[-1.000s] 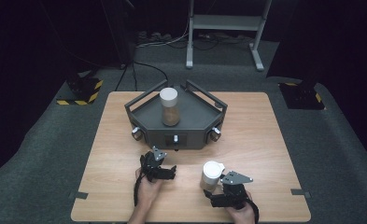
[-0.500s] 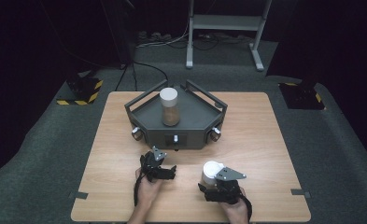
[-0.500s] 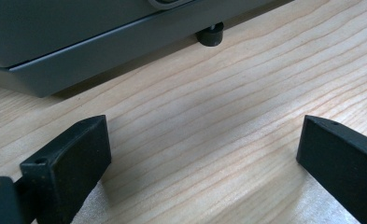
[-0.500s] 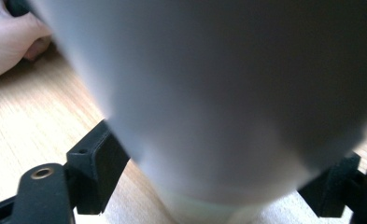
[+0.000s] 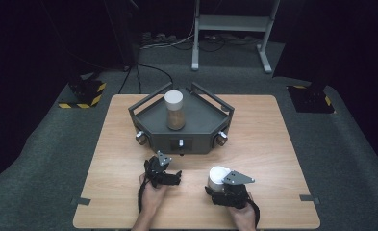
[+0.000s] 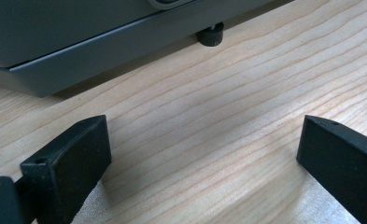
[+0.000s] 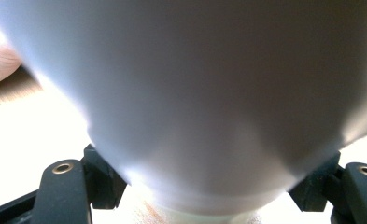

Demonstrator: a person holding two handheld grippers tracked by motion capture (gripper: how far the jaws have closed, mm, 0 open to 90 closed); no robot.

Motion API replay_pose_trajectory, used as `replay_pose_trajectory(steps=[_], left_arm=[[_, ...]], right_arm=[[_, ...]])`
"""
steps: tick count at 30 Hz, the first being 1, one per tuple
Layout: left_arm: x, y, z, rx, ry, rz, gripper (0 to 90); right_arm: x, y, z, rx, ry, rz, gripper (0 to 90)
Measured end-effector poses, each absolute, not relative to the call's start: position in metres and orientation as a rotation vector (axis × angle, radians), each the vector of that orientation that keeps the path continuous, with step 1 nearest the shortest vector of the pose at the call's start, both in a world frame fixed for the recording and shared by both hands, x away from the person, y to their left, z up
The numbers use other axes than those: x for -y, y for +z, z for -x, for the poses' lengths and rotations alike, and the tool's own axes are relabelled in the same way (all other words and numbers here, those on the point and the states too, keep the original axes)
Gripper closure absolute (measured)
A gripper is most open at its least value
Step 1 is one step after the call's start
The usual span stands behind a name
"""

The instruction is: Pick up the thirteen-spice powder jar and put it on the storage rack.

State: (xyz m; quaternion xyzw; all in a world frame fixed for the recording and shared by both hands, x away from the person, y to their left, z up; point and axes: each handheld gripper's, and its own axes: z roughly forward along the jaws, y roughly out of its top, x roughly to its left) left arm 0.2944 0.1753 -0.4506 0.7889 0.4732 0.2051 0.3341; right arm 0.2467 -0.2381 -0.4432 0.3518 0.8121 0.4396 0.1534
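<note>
Grasping a white-capped jar (image 5: 218, 177) near the desk's (image 5: 273, 139) front edge, the right gripper (image 5: 226, 188) clamps it; the left gripper (image 5: 163, 174) rests released. Likely next: lifting it toward the grey tray (image 5: 201, 127), beside its twin jar (image 5: 174, 110).

Left gripper (image 5: 170, 177) low over the bench (image 5: 273, 139), fingers (image 6: 69, 163) spread wide with nothing between them. Right gripper (image 5: 219, 184) level with it and well apart, fingers pressed on a white jar (image 5: 218, 177). Both forearms entering from the near edge.
</note>
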Motion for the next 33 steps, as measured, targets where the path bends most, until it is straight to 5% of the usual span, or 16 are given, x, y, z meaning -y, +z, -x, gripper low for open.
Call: replay_pose_trajectory(steps=[33], left_arm=[[-0.175, -0.451, -0.294, -1.236, 0.538, -2.058, 2.9]], right_arm=[[0.236, -0.416, -0.27, -2.314, 1.261, -1.014, 30.3]])
